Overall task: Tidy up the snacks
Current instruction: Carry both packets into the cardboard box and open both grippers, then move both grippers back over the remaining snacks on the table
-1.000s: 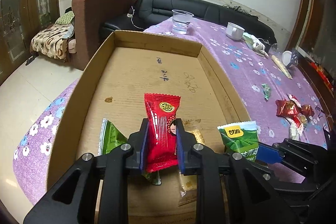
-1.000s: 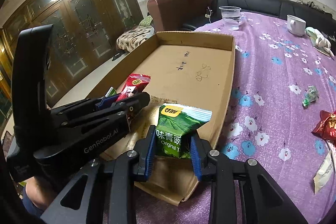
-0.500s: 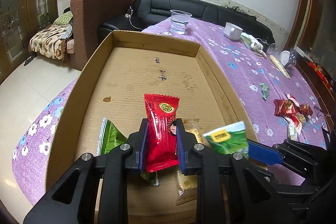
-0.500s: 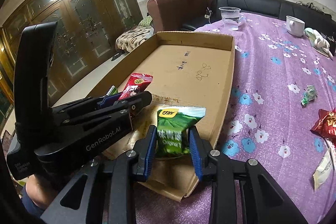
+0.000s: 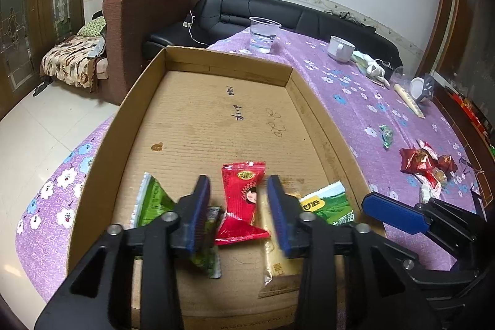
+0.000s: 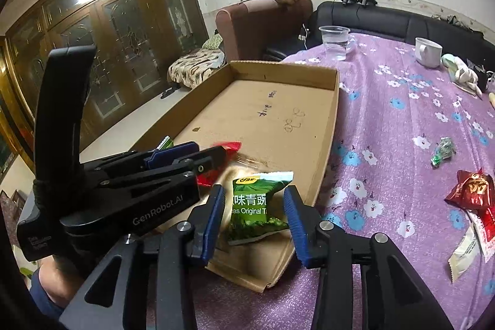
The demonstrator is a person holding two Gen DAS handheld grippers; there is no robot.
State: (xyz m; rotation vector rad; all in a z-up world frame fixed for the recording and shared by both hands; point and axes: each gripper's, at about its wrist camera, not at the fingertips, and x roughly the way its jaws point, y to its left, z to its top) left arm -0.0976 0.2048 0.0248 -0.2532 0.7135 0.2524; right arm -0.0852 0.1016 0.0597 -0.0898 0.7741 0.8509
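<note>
Left wrist view: room and table, from left to right.
Floor: pale tiles at 9 o'clock, with wooden glazed doors behind them.
Armchair: brown, at 11 o'clock, with a patterned blanket beside it.
Sofa: black, at 12 o'clock, along the white wall.
Table: purple flowered cloth; a clear plastic cup and a white mug stand at its far end.
Cardboard tray: shallow, open, filling the centre, with ink marks on its floor.
Left gripper: its jaws are opening, partly spread; the red snack packet lies between the pads on the tray floor, clear of both.
Other packets in tray: a green packet at 7 o'clock, a yellow bar at 5 o'clock.
Loose sweets: red wrappers at 3 o'clock on the cloth.
Right wrist view: right gripper with jaws opening, partly spread; the green pea packet rests in the tray's near right corner between the pads, which do not press it.
</note>
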